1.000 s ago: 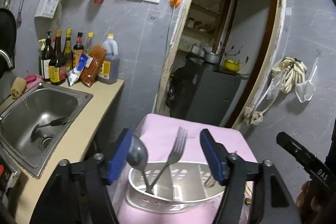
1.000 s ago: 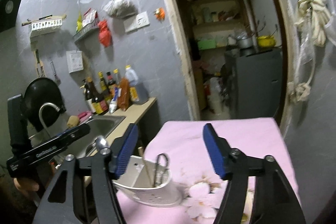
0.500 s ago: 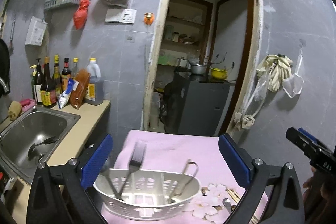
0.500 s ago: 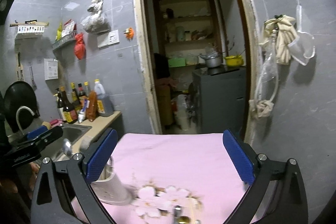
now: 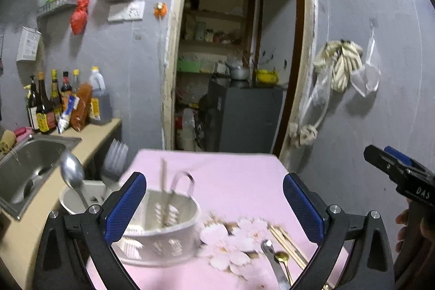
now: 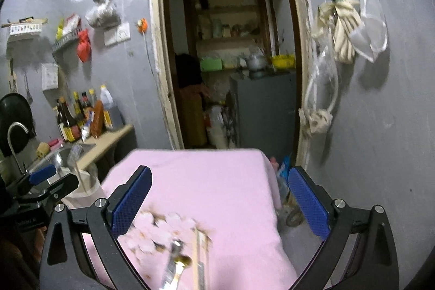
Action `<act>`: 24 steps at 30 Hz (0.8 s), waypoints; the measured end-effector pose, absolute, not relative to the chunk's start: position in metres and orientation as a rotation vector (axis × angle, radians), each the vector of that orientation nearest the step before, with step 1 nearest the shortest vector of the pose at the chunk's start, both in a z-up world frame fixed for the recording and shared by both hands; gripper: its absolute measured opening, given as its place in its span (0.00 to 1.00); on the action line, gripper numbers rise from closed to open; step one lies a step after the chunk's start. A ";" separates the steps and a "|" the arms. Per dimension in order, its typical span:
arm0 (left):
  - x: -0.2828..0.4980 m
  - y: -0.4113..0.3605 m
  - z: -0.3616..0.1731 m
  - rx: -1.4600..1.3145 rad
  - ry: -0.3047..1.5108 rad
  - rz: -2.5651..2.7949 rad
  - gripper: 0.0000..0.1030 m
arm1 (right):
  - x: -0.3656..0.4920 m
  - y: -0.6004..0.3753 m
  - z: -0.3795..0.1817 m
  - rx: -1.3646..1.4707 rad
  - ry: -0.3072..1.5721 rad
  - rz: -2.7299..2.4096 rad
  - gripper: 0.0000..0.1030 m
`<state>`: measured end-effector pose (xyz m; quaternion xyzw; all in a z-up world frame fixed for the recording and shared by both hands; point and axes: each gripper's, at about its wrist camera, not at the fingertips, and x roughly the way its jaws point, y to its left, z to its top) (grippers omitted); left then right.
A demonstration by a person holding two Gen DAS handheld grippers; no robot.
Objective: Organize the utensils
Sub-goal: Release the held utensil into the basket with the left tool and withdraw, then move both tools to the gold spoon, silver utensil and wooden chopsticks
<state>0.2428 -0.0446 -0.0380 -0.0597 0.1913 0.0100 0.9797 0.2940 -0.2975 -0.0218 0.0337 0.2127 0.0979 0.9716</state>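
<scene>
On pink tablecloth (image 5: 231, 175), white perforated utensil caddy (image 5: 163, 233), spoon (image 5: 72, 175) upright

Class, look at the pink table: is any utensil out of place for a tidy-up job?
Yes. A gold spoon, a steel handle and wooden chopsticks lie loose on the pink tablecloth, outside the white slotted caddy that already holds utensils.

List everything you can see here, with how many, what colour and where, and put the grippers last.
utensil caddy: one, white, left part of table
spoon and fork: one each, silver, upright in the caddy's left end
loose utensils: a few, silver, gold, wooden, near table edge
tablecloth: one, pink
sink: one, steel, left counter
sauce bottles: several, dark, behind sink
left gripper: blue pads, open, empty
right gripper: blue pads, open, empty
</scene>
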 end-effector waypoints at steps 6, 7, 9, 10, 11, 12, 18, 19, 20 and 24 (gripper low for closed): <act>0.256 -0.068 -0.077 -0.126 0.483 0.008 0.98 | 0.312 -0.322 -0.066 0.082 0.537 0.199 0.96; 0.260 -0.072 -0.085 -0.128 0.504 0.006 0.98 | 0.314 -0.324 -0.073 0.083 0.549 0.202 0.96; 0.265 -0.076 -0.096 -0.132 0.532 0.002 0.98 | 0.320 -0.327 -0.090 0.082 0.580 0.208 0.96; 0.267 -0.077 -0.102 -0.135 0.547 -0.001 0.98 | 0.322 -0.329 -0.097 0.086 0.596 0.215 0.96; 0.271 -0.079 -0.110 -0.138 0.568 -0.003 0.98 | 0.324 -0.329 -0.103 0.089 0.609 0.220 0.96; 0.274 -0.079 -0.115 -0.138 0.581 -0.002 0.98 | 0.328 -0.329 -0.113 0.093 0.629 0.229 0.96; 0.293 -0.079 -0.140 -0.148 0.658 -0.006 0.98 | 0.341 -0.315 -0.151 0.063 0.704 0.283 0.96; 0.297 -0.078 -0.146 -0.153 0.680 -0.014 0.98 | 0.342 -0.312 -0.156 0.054 0.715 0.291 0.96; 0.301 -0.078 -0.150 -0.159 0.699 -0.025 0.98 | 0.344 -0.309 -0.159 0.048 0.725 0.297 0.96; 0.310 -0.078 -0.162 -0.187 0.749 -0.073 0.98 | 0.352 -0.300 -0.177 0.028 0.791 0.333 0.93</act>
